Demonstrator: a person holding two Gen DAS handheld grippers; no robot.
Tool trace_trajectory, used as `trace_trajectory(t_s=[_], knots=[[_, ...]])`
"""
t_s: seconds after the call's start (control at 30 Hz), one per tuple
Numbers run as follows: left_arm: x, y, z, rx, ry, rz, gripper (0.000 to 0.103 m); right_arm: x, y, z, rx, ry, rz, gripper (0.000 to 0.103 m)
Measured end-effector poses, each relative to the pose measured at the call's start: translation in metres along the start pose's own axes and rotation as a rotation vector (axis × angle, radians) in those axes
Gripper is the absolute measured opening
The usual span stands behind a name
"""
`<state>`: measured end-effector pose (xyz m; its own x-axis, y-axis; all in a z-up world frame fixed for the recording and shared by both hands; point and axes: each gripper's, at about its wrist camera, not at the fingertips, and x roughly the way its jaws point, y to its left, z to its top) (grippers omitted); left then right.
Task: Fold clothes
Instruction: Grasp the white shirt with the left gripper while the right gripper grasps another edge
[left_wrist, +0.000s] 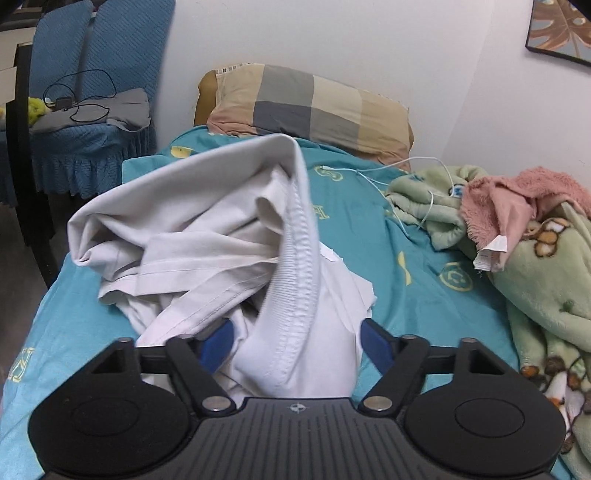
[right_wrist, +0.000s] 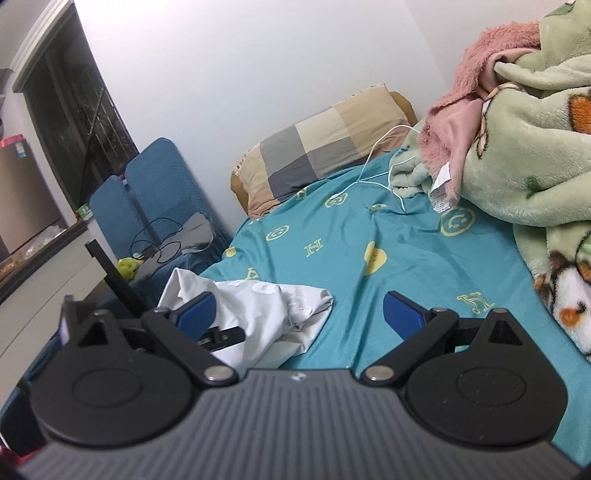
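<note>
Up close, the left gripper (left_wrist: 295, 343) has a thick bunch of white shirt (left_wrist: 207, 240) between its blue fingers (left_wrist: 218, 343). The ribbed collar band runs straight through the gap. The jaws stand partly apart with cloth filling the space; whether the pads actually press on it I cannot tell. The shirt lies crumpled on the teal bedsheet (left_wrist: 424, 258), near the left edge of the bed. Right gripper (right_wrist: 299, 314) is spread wide with nothing between its fingers, above the sheet just beside the shirt (right_wrist: 266, 306). A checked pillow (left_wrist: 314, 107) sits at the head of the bed. A green blanket (left_wrist: 546, 288) and a pink fleece (left_wrist: 517, 199) are heaped on the right, a white cable (left_wrist: 406, 173) trailing across the sheet. A blue chair (left_wrist: 92, 110) stands beside the bed.
</note>
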<state>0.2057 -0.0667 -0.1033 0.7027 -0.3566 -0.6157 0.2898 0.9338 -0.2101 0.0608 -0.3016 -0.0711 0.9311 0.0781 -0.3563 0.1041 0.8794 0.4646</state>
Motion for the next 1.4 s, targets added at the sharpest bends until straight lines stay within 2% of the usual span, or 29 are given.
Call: trace_trajectory(t_s=[0.07,0.13,0.17,0.3,0.47,0.57,0.63,0.8,0.9,0.97,1.07,1.17,1.23,1.33,1.4], knots=[[0.003,-0.005,0.003,-0.001,0.01,-0.006,0.034,-0.001,0.001,0.0,-0.012,-0.006,-0.005,0.099],[0.0,-0.01,0.008,-0.021,0.014,-0.016,0.017,-0.001,0.001,-0.001,-0.014,-0.009,-0.008,0.099],[-0.004,-0.012,0.011,-0.029,0.007,-0.024,0.013,-0.001,0.001,-0.001,-0.015,-0.007,-0.01,0.099],[-0.036,-0.023,0.026,-0.031,-0.056,-0.054,0.007,-0.002,0.002,-0.002,-0.024,-0.012,-0.018,0.099],[-0.096,-0.036,0.043,-0.061,-0.128,-0.135,0.006,-0.008,0.004,-0.003,-0.033,-0.029,-0.018,0.099],[-0.137,-0.039,0.042,-0.099,-0.158,-0.213,0.006,-0.013,0.005,-0.004,-0.037,-0.033,-0.008,0.099],[-0.156,-0.039,0.031,-0.097,-0.149,-0.238,0.006,-0.017,0.006,-0.006,-0.047,-0.034,0.0,0.099],[-0.162,-0.019,-0.013,-0.058,-0.052,-0.176,0.007,-0.019,0.013,-0.015,-0.082,0.006,0.038,0.096],[-0.159,0.003,-0.032,-0.087,-0.013,-0.176,0.018,-0.016,0.025,-0.024,-0.13,0.074,0.078,0.091],[-0.16,0.017,-0.041,-0.122,-0.011,-0.177,0.03,-0.015,0.038,-0.033,-0.183,0.115,0.1,0.09],[-0.166,0.03,-0.049,-0.152,-0.013,-0.186,0.039,-0.011,0.058,-0.049,-0.258,0.195,0.168,0.09],[-0.176,0.043,-0.051,-0.197,-0.007,-0.158,0.05,-0.004,0.083,-0.071,-0.346,0.262,0.209,0.089],[-0.186,0.056,-0.046,-0.228,-0.006,-0.158,0.052,0.004,0.099,-0.088,-0.41,0.311,0.224,0.08],[-0.196,0.077,-0.037,-0.277,-0.046,-0.168,0.057,0.025,0.117,-0.111,-0.492,0.386,0.223,0.076],[-0.199,0.091,-0.033,-0.296,-0.076,-0.145,0.06,0.041,0.123,-0.125,-0.519,0.42,0.209,0.074]])
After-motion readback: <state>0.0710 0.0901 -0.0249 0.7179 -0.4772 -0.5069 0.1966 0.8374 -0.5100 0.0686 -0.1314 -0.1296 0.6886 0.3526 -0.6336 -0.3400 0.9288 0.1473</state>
